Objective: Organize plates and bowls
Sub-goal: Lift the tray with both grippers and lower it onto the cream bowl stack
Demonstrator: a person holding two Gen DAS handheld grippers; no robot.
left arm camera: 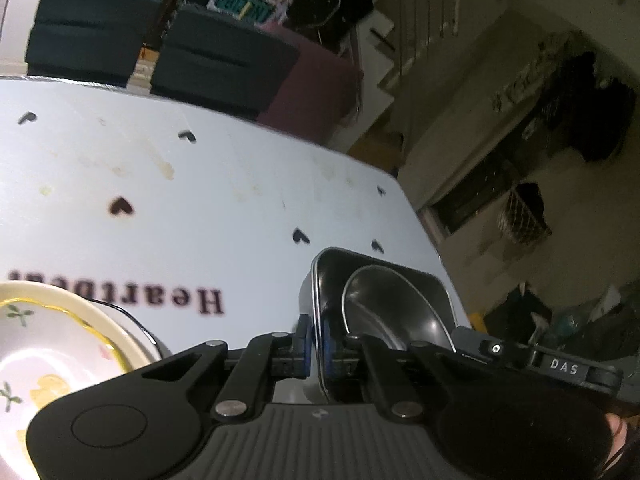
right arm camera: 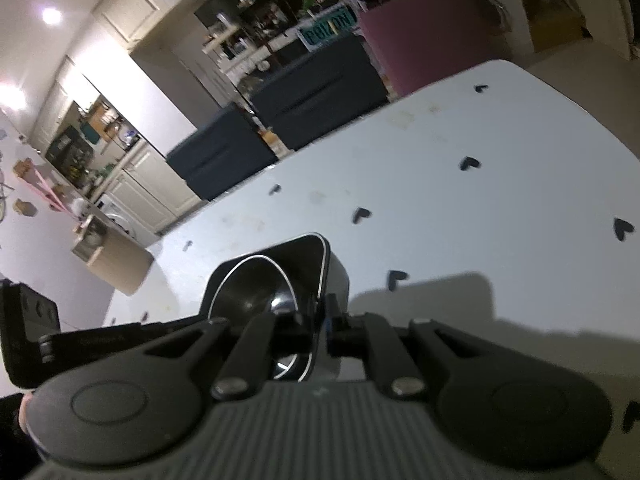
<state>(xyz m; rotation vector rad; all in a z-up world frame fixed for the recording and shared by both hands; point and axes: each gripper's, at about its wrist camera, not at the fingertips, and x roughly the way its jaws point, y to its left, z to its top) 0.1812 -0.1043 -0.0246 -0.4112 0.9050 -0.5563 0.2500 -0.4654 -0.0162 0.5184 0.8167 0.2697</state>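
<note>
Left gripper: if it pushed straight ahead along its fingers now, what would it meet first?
The left gripper is already clamped on the square metal container's rim; beyond that, probably the white tablecloth, though depth is unclear.

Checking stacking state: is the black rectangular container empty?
No, a round steel bowl sits inside the black rectangular container, whose wall the left gripper pinches.

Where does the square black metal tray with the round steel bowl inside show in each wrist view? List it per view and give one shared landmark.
Left wrist view: the square black metal tray sits at lower centre-right, its rim clamped by the left gripper.
Right wrist view: the tray sits at lower centre, clamped by the right gripper.
Shared landmark: the white heart-printed table.
</note>
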